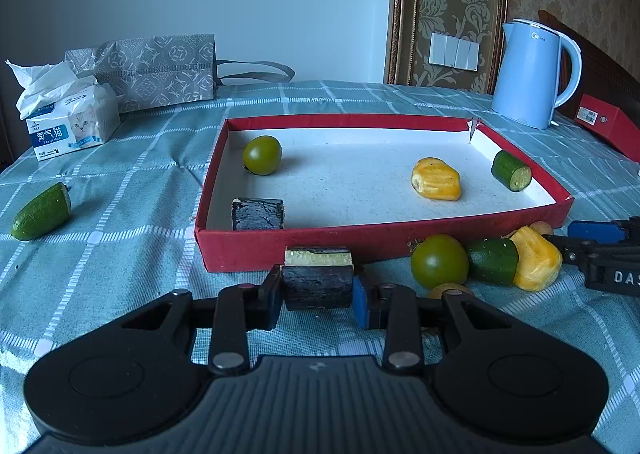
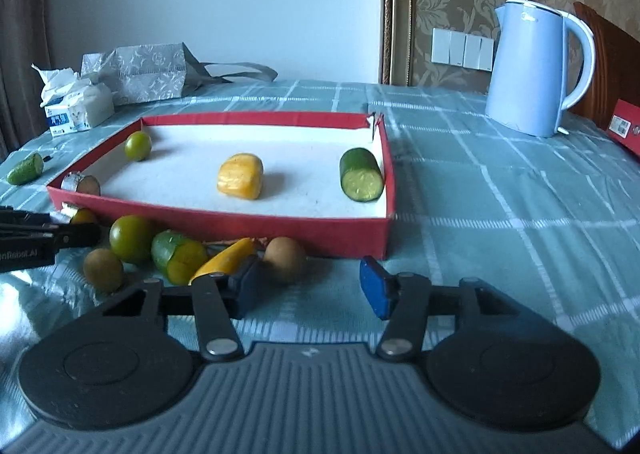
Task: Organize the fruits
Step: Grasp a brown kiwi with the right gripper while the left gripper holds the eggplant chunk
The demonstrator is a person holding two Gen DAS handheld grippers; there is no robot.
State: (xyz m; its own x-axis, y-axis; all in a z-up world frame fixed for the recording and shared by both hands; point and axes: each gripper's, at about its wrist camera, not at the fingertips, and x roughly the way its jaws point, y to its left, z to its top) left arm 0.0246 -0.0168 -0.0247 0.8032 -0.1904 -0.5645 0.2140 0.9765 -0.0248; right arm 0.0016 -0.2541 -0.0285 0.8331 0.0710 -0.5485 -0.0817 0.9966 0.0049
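The left gripper [image 1: 318, 290] clamps a dark-skinned fruit chunk [image 1: 317, 279] just short of the red tray [image 1: 280, 250] ahead, while the right gripper [image 2: 310, 286] stands open, empty, a kiwi [image 2: 285, 259] just beyond its left finger.

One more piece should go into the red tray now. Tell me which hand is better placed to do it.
Left. Its tongs are already shut on the dark sugarcane chunk, just in front of the red tray. The right tongs hold nothing; the brown kiwi sits between their fingers, ungripped.
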